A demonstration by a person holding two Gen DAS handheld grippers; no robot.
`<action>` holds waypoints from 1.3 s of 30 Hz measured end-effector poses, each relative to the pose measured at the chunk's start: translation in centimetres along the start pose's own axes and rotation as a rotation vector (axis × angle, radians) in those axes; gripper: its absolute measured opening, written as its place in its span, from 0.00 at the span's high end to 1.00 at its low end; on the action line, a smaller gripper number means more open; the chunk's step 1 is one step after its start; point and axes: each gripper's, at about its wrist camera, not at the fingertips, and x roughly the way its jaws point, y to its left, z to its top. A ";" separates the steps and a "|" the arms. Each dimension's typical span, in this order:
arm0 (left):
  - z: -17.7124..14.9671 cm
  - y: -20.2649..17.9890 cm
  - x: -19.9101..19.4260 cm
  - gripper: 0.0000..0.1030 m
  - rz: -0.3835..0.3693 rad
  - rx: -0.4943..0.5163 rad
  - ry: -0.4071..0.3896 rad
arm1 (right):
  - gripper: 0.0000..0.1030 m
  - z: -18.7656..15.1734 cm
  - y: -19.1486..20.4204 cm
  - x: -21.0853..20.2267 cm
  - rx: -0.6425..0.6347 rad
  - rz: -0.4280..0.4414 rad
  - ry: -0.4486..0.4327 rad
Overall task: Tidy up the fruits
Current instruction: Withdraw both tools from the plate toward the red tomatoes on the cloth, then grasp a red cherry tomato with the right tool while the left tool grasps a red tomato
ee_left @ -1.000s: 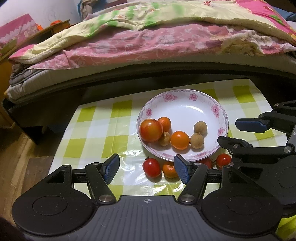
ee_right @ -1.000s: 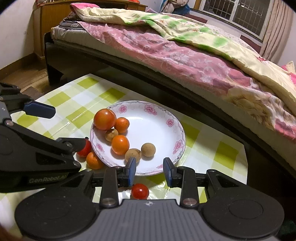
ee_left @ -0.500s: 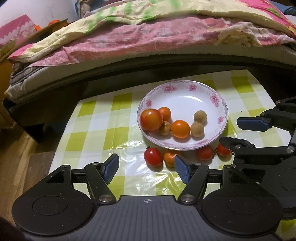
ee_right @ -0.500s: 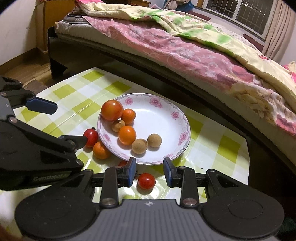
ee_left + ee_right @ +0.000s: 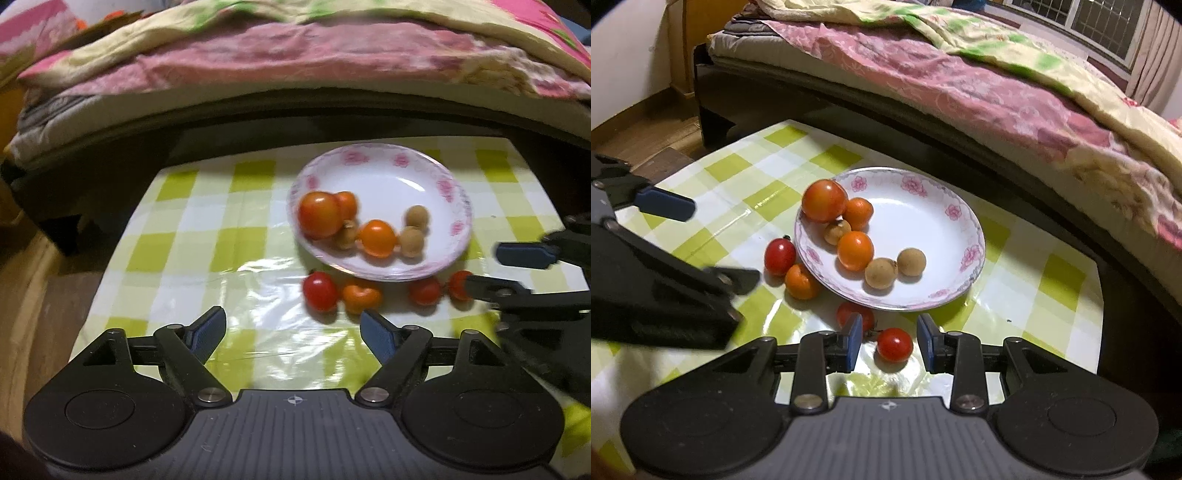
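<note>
While the left hand-held gripper [image 5: 293, 328] is hanging wide open over the desk [image 5: 177, 258], the right hand-held gripper [image 5: 889, 336] is sitting open around a cherry tomato [image 5: 894, 345], near the plate [image 5: 964, 236].

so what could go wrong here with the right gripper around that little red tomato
The right gripper is open, with the cherry tomato loose between its fingers; round and on slick plastic tablecloth, it may roll out as the jaws close. A second tomato sits just by the left finger and could get knocked. The plate rim is close ahead.
</note>
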 end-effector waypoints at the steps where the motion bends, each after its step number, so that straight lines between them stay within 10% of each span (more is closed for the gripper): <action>1: 0.0 0.6 0.2 0.18 0.001 -0.019 0.008 | 0.66 -0.1 -0.3 0.2 0.008 0.001 0.007; 25: -0.8 1.5 2.2 0.18 -0.139 -0.057 0.097 | 0.65 -2.4 -3.5 3.9 0.037 0.149 0.041; 39: -1.2 0.3 3.2 0.22 -0.229 0.023 -0.003 | 0.71 -1.9 -3.1 5.1 0.013 0.113 0.037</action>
